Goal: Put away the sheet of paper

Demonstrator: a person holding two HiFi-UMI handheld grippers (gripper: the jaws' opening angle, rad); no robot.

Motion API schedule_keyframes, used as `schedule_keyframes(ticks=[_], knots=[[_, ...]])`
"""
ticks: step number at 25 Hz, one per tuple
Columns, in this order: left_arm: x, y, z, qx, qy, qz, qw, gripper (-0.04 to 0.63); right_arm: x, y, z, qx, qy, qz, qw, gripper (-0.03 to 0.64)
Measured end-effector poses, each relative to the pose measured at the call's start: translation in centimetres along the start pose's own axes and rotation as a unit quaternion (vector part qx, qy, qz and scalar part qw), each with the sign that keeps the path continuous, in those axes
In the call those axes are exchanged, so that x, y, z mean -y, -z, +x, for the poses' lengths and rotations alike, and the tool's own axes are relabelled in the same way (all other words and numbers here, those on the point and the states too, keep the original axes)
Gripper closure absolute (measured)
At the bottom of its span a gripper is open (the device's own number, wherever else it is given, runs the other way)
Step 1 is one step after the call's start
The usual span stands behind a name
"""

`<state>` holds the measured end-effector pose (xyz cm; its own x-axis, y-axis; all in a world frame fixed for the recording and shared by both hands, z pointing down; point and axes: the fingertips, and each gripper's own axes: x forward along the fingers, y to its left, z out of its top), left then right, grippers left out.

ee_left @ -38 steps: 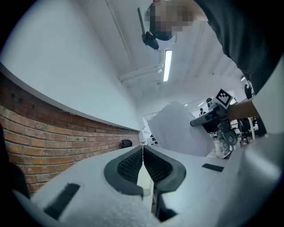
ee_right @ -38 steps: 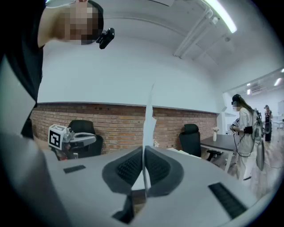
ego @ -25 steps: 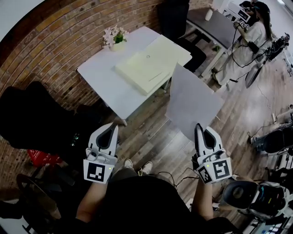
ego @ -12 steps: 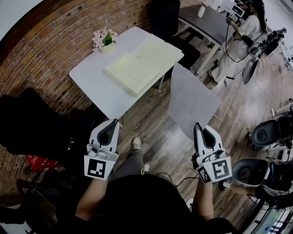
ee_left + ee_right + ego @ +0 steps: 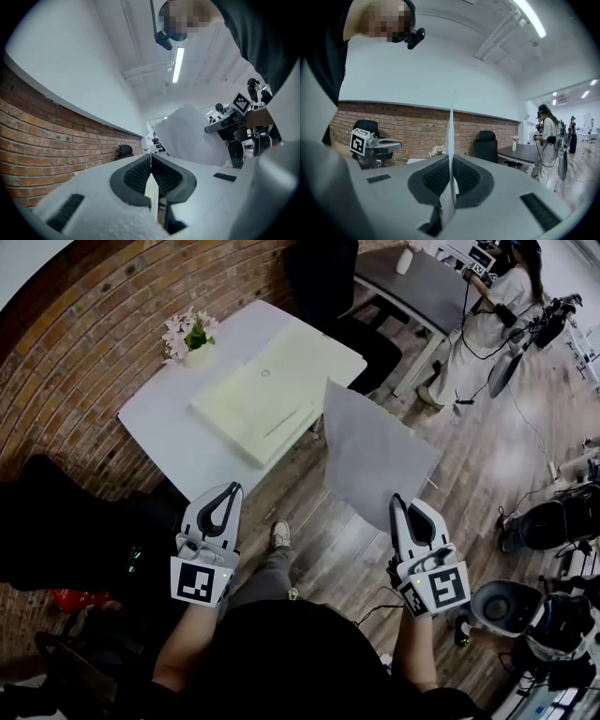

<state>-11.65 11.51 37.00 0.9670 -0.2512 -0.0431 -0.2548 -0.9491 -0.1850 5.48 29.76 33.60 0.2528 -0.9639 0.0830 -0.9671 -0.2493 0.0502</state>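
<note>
A grey-white sheet of paper (image 5: 375, 451) stands up off the floor, pinched by its near corner in my right gripper (image 5: 398, 504), which is shut on it. In the right gripper view the sheet (image 5: 451, 117) shows edge-on, rising from between the closed pads. My left gripper (image 5: 224, 491) hangs to the left at about the same height, shut with nothing in it; its view shows the pads (image 5: 161, 176) meeting and the paper (image 5: 190, 136) off to the right. A pale yellow folder (image 5: 272, 390) lies on the white table (image 5: 155, 423) ahead.
A small vase of flowers (image 5: 190, 337) stands at the table's far corner by the brick wall (image 5: 84, 324). A black chair (image 5: 323, 277) and a dark table (image 5: 422, 282) stand behind. A person (image 5: 492, 315) stands at the back right. Wheeled chair bases (image 5: 553, 521) sit on the wooden floor to the right.
The table and folder have slid left and a little nearer in the head view. The paper has swung slightly left with the right gripper. Both grippers keep their states.
</note>
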Motion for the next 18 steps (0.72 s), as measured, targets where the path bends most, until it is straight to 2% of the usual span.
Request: schedule_keyframes(ticks=[5, 10, 18], knots=[[-3.5, 1.6, 6.6, -0.013, 0.015, -0.010, 0.9998, 0.565, 3.1, -1.1, 5.7, -0.018, -0.001, -0.013, 1.000, 0.603], [-7.1, 2.7, 11.8, -0.005, 0.016, -0.007, 0.9998, 0.565, 5.3, -1.3, 11.4, -0.038, -0.016, -0.016, 0.999, 0.603], [-11.9, 4.7, 14.7, -0.012, -0.005, -0.029, 0.9995, 0.565, 5.8, -2.6, 19.4, -0.039, -0.042, -0.005, 0.998, 0.603]])
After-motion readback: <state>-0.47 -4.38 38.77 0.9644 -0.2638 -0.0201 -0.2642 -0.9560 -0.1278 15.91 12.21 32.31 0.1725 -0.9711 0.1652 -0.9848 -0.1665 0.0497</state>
